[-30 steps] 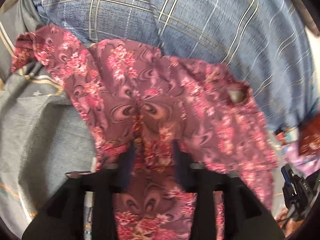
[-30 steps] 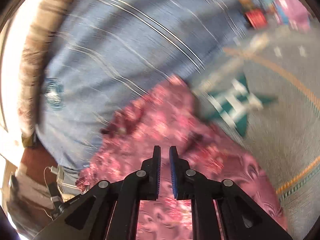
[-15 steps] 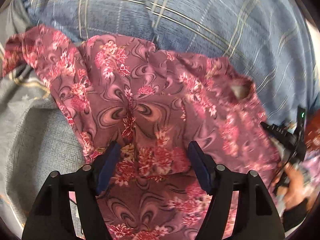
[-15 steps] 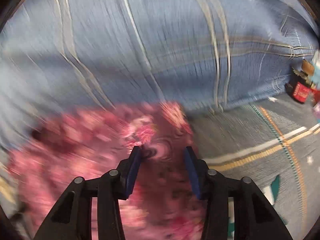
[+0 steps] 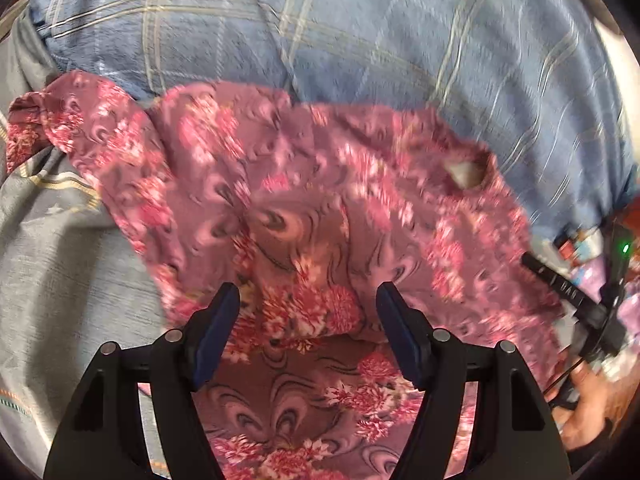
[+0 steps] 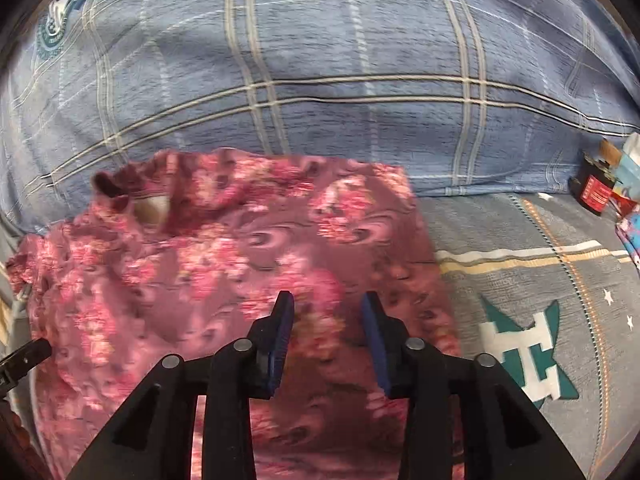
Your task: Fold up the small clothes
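Observation:
A small mauve garment with pink flowers (image 5: 304, 208) lies rumpled on the grey bed sheet, its far edge against a blue plaid pillow. It also shows in the right wrist view (image 6: 224, 264), neck opening at upper left. My left gripper (image 5: 308, 308) is open and empty, just above a folded-over flap at the garment's near part. My right gripper (image 6: 326, 316) is open and empty above the garment's right side. The right gripper (image 5: 572, 296) and the hand holding it show at the right edge of the left wrist view.
The blue plaid pillow (image 6: 340, 60) fills the back. The grey sheet (image 6: 540, 280) with a teal star print lies right of the garment. A small dark bottle and colourful packets (image 6: 600, 188) sit at the far right.
Both grippers have opened from shut or nearly shut. The left one let go of the garment's flap, which now lies folded over. The right gripper swung round to face the pillow.

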Tool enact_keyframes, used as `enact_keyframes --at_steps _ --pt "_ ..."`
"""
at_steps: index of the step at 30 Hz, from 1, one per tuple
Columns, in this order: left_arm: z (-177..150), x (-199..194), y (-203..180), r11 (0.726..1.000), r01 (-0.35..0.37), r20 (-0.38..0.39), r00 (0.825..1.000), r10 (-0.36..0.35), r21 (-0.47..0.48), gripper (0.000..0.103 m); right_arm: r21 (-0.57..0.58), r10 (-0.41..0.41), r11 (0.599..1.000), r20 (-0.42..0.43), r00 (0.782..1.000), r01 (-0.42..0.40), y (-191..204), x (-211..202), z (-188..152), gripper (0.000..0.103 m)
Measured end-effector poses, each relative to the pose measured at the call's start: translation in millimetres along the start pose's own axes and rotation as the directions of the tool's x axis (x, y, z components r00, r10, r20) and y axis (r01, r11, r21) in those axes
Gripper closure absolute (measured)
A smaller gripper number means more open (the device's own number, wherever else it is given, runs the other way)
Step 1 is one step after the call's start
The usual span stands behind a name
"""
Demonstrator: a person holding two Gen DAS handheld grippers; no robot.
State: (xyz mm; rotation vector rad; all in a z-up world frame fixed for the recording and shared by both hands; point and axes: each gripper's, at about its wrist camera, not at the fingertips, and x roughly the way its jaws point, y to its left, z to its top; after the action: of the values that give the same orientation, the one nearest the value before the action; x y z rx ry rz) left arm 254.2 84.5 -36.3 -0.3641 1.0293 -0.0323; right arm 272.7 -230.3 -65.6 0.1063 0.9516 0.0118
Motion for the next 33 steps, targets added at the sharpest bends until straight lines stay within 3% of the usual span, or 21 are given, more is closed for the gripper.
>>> enact_keyframes --at_steps 6,13,17,21,25,27,31,33 --pt "31 -46 72 0.981 0.048 0.112 0.993 -0.027 -0.19 0.033 -0.055 0.102 0.994 0.039 0.994 -0.099 56 -24 11 0.065" --pt "50 -82 192 0.901 0.038 0.135 0.991 0.023 -0.431 0.033 -0.21 0.256 0.945 -0.002 0.967 -0.251 179 -37 17 0.065" --pt "60 -84 254 0.83 0.111 0.139 0.989 -0.041 -0.546 0.033 -0.359 0.358 0.863 -0.059 0.932 -0.354 279 -31 12 0.058" --pt "70 -71 288 0.765 0.202 0.126 0.979 -0.157 -0.612 0.033 -0.496 0.408 0.765 -0.12 0.905 -0.411 376 -19 4 0.054" --pt "75 -50 307 0.684 0.265 0.132 0.961 -0.241 -0.68 0.033 -0.566 0.381 0.715 -0.179 0.907 -0.411 446 7 -9 0.054" --pt "74 -43 309 0.657 0.298 0.144 0.949 -0.279 -0.692 0.033 -0.598 0.352 0.693 -0.206 0.913 -0.402 473 24 -16 0.054" --pt "83 -29 305 0.631 0.332 0.156 0.935 -0.319 -0.701 0.033 -0.653 0.288 0.672 -0.204 0.936 -0.349 499 48 -23 0.054" --pt "86 -20 305 0.612 0.344 0.16 0.929 -0.335 -0.712 0.032 -0.645 0.279 0.678 -0.218 0.935 -0.352 505 60 -20 0.054"
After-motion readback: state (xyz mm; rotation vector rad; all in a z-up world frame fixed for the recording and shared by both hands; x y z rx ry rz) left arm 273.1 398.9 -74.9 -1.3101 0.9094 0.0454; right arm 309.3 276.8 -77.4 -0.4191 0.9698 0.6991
